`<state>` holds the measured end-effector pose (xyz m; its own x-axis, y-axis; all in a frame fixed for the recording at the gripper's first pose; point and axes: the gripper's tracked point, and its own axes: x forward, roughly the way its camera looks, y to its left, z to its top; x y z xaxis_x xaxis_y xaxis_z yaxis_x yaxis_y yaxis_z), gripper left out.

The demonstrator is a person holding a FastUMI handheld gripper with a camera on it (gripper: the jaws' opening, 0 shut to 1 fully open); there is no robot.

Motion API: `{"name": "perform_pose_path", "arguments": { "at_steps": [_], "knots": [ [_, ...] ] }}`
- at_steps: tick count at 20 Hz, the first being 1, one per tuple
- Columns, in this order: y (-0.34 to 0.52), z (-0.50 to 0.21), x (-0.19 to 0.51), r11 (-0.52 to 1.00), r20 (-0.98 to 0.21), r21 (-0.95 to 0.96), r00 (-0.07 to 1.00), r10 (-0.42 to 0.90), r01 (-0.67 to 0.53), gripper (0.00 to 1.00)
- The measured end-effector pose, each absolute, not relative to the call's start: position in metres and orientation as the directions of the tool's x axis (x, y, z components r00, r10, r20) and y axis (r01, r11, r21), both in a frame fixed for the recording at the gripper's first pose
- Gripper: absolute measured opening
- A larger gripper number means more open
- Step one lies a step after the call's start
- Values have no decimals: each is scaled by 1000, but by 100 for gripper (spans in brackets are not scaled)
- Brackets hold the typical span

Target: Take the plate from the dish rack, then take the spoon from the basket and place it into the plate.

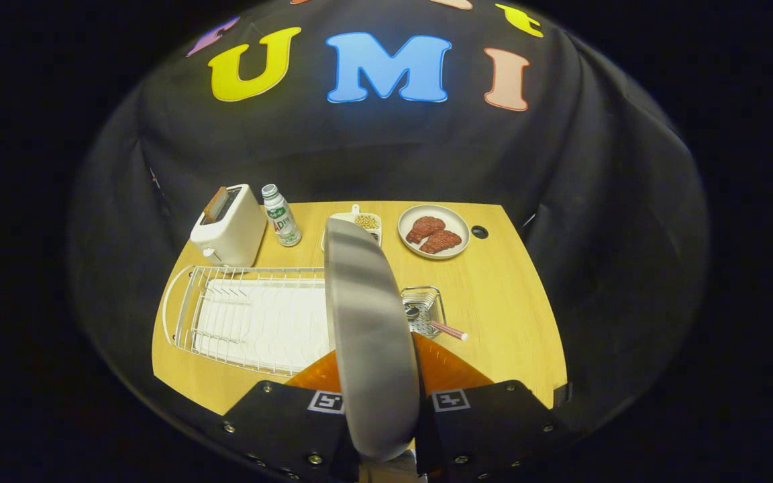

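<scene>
A: Gripper [386, 402] state?

B: Jaws pinch the plate [370, 335]. It stands on edge between both fingers, a finger pressed to each face, and rises out of the grip well ahead of them.

A: Is the plate clear of the rack?

B: It is in the gripper, seen edge-on and tilted a little. The rack [252, 315] lies on the table [500, 295] just beside it, wire frame over a white tray. Whether the plate touches any wire cannot be told from this angle.

A: Spoon?

B: In the basket [425, 310], a small wire one on the other side of the plate from the rack. The spoon [437, 325] has its bowl down inside and its handle sticking out over the rim, away from the plate.

A: Far end of the table?

B: Toaster [229, 227] beyond the rack, with a slice in its slot. Bottle [282, 216] upright just beside it. Then a small tray [363, 221] holding something grainy, partly hidden behind the plate's top edge. Then a dish [434, 231] with two pieces of meat. A dark hole [480, 232] in the tabletop sits just beside that dish.
</scene>
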<state>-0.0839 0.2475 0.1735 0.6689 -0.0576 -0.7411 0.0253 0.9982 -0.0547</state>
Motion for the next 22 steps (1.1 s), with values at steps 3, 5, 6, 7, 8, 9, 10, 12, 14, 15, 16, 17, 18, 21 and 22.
{"name": "perform_pose_path", "arguments": {
  "at_steps": [3,5,6,7,8,9,10,12,14,15,16,17,18,21,22],
  "knots": [
    [217,163,-101,998,-755,-21,654,-50,52,31],
    [202,154,-114,998,-769,4,639,-36,61,31],
    [196,147,-119,998,-772,14,635,-26,58,31],
    [189,141,-125,998,-780,19,626,-22,58,31],
    [184,132,-130,998,-787,26,617,-14,56,31],
    [181,126,-133,998,-792,37,610,-4,54,31],
    [178,118,-137,998,-797,47,604,6,52,31],
    [172,102,-143,997,-813,63,582,22,50,31],
    [169,88,-148,995,-826,87,562,45,48,31],
    [168,82,-149,994,-830,96,554,54,46,31],
    [168,74,-151,994,-834,106,548,66,42,31],
    [169,67,-153,992,-838,119,540,81,36,31],
    [171,58,-156,990,-843,135,529,98,32,31],
    [178,30,-163,983,-856,183,494,149,20,31],
    [180,20,-166,980,-857,199,488,166,16,31]
  ]
}}
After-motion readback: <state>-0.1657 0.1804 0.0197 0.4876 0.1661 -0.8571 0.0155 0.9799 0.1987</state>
